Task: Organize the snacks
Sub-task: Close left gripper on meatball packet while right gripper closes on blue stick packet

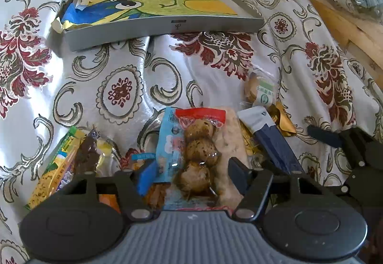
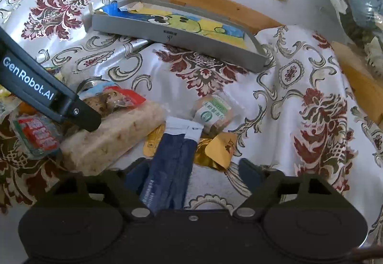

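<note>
Evidently both grippers are lining up picks: the left gripper (image 1: 189, 173) straddles the quail-egg pack (image 1: 198, 151), jaws wide, the right gripper (image 2: 191, 175) spreads around the navy sachet (image 2: 167, 168), while the grey tray (image 1: 165, 27) waits near the tablecloth's (image 1: 119, 72) far edge.

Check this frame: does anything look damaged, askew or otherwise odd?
Yes. The drawing of a green cartoon creature lining the shallow grey tray is torn and crumpled at its left end, with paper curling over the rim. The floral tablecloth lies rumpled, and the tray sits skewed on it.
</note>
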A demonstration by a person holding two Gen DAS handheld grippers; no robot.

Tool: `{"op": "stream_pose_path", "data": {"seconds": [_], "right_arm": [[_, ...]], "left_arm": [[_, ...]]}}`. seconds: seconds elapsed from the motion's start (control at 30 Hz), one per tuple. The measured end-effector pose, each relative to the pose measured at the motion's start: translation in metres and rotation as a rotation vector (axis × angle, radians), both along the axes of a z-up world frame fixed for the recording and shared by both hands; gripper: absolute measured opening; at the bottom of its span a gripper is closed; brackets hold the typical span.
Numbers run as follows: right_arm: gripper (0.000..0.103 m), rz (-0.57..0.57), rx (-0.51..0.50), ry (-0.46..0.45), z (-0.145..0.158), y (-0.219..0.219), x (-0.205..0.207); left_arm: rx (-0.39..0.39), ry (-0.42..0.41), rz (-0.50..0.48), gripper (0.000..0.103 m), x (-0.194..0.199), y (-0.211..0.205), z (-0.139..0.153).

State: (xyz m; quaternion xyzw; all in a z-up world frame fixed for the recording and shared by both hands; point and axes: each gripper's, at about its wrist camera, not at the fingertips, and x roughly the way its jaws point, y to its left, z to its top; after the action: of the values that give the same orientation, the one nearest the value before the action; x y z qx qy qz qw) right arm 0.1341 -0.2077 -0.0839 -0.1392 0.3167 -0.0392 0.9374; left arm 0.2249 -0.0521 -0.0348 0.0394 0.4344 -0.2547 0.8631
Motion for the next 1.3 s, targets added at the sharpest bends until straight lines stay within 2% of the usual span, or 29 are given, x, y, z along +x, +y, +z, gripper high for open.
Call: {"op": "stream_pose_path", "data": {"seconds": [0.07,0.13,0.2,0.43,0.67,0.83,1.17,1.3], "right_arm": [[0.071,0.011,0.016,0.011,0.000,0.000,0.000],[0.064,0.020,0.036,0.023,-0.001,0.000,0.000],[0.061,0.027,0.046,0.031,-0.001,0.001,0.000],[0.061,0.036,0.086,0.056,-0.005,-0.002,0.003],[0.057,0.041,0.128,0.068,-0.003,-0.007,0.004],[0.044,0.065,0.140,0.075,-0.002,-0.004,0.002],[0.045,0.074,0.229,0.123,-0.003,-0.015,0.012],[0.044,0.072,0.245,0.130,-0.002,-0.017,0.012]], "left_arm": [[-0.013,0.014,0.012,0.063,0.002,0.002,-0.001],[-0.029,0.029,0.028,0.063,0.005,0.004,-0.002],[-0.038,0.041,0.037,0.062,0.008,0.004,-0.002],[-0.042,0.064,0.062,0.065,0.017,-0.002,-0.005],[0.032,0.017,0.056,0.055,0.005,-0.013,0.001],[0.078,-0.036,0.046,0.051,-0.008,-0.020,0.004],[0.018,0.048,0.066,0.055,0.009,-0.017,-0.001],[0.020,0.051,0.062,0.051,0.008,-0.016,0.000]]}}
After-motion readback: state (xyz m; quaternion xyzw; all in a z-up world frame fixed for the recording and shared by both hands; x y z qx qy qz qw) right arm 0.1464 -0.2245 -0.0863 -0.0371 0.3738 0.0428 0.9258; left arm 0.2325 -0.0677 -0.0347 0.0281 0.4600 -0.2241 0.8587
